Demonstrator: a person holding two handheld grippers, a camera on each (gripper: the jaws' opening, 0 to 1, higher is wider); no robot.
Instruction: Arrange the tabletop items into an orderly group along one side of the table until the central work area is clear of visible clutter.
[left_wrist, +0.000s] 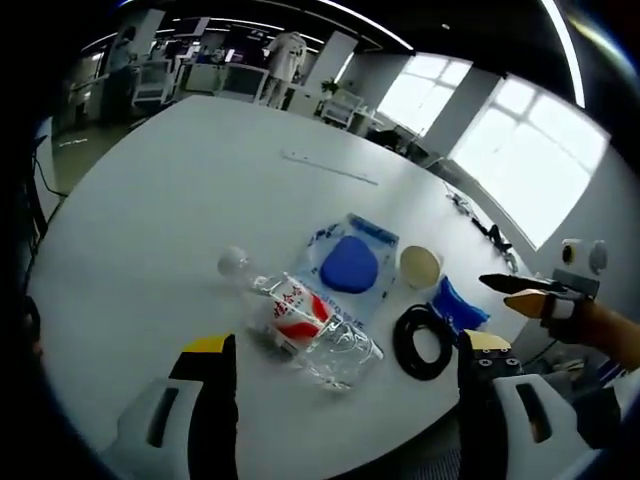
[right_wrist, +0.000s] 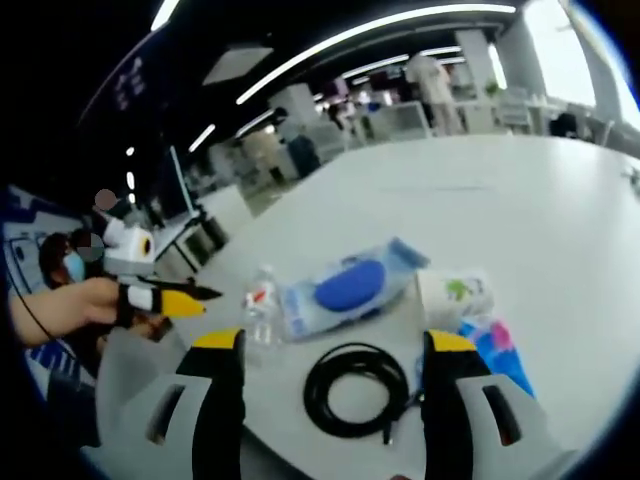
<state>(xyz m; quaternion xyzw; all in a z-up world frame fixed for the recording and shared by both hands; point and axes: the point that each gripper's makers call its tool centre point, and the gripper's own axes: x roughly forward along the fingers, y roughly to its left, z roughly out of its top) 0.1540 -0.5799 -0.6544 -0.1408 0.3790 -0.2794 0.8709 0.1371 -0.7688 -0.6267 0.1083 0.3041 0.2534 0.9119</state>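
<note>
Left gripper view
Left claw (left_wrist: 345, 372): released, jaws spread wide, nothing between them; it hangs above the near edge of the bench (left_wrist: 180, 190).
Water bottle (left_wrist: 300, 318): clear plastic, lying on its side just beyond the jaws, white cap at 10 o'clock, red-and-white label.
Blue pouch (left_wrist: 349, 264): flat, at 1 o'clock from the bottle and touching it.
Paper cup (left_wrist: 420, 266): at 3 o'clock from the pouch, close beside it.
Cable coil (left_wrist: 423, 342): black, at 6 o'clock from the cup.
Blue packet (left_wrist: 459, 306): just beside the coil, at 1 o'clock from it.
Right claw (left_wrist: 522, 292): enters at 3 o'clock, held in a hand; tips appear close together.

Right gripper view
Right claw (right_wrist: 330, 362): released, nothing gripped, poised over the cable coil (right_wrist: 356, 388).
Blue pouch (right_wrist: 345, 284): at 12 o'clock from the coil.
Water bottle (right_wrist: 260, 302): at 9 o'clock from the pouch.
Paper cup (right_wrist: 455, 294): on its side, at 3 o'clock from the pouch.
Blue packet (right_wrist: 497, 352): at 6 o'clock from the cup.
Left claw (right_wrist: 190, 298): at 9 o'clock, held in a hand.
</note>
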